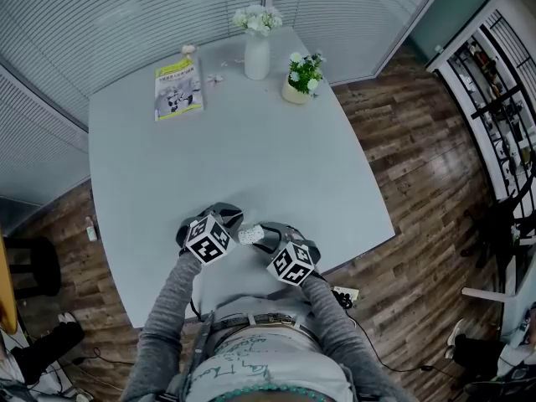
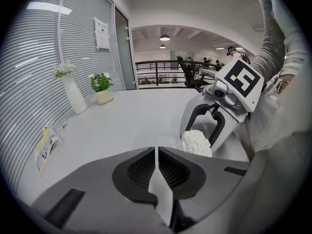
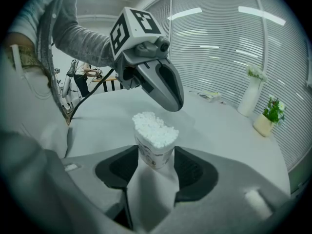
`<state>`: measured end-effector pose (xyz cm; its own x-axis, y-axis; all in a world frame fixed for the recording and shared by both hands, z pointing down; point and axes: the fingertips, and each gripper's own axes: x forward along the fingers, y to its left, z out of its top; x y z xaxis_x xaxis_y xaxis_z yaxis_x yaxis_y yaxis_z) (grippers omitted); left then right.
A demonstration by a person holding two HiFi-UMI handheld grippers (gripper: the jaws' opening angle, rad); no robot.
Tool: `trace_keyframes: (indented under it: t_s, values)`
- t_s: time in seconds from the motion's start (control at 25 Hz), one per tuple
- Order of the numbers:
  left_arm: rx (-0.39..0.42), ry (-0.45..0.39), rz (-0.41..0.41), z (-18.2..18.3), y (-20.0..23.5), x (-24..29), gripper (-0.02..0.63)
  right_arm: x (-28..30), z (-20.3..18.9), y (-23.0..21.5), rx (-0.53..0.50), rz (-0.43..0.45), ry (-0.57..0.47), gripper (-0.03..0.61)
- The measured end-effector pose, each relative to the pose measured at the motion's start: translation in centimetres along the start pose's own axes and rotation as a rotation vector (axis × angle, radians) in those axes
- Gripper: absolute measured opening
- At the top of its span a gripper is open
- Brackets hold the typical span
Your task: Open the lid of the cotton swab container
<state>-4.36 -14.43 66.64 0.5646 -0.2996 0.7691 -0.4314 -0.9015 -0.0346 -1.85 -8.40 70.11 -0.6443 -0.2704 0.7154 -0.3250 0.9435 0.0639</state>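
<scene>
The cotton swab container (image 3: 156,152) stands upright between the pads of my right gripper (image 3: 155,156), which is shut on it. Its top is uncovered and the white swab heads (image 3: 154,127) show. In the head view the container (image 1: 249,235) sits near the table's front edge between my right gripper (image 1: 263,234) and my left gripper (image 1: 228,219). My left gripper (image 2: 157,154) is shut on a thin translucent lid (image 2: 162,191), seen edge-on. From the left gripper view the container (image 2: 196,143) lies just ahead, to the right. My left gripper's tip (image 3: 171,100) hangs just above and behind the swabs.
On the grey table (image 1: 251,157), a white vase with flowers (image 1: 257,53) and a small potted plant (image 1: 300,82) stand at the far edge. A booklet (image 1: 178,88) lies at the far left. Blinds line the walls behind; wooden floor surrounds the table.
</scene>
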Motion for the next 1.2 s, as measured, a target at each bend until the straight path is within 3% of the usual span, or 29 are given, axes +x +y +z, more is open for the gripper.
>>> trace_keyframes:
  t_s: [0.56,1.2]
  values:
    - [-0.073,-0.007,0.023,-1.6,-0.4,1.2,0.018,0.1,0.0,0.4,0.0,0.009,0.004,0.23]
    - [-0.185,-0.242,0.076,0.8,0.3,-2.3,0.042,-0.5,0.1,0.5,0.027,0.014,-0.016,0.23]
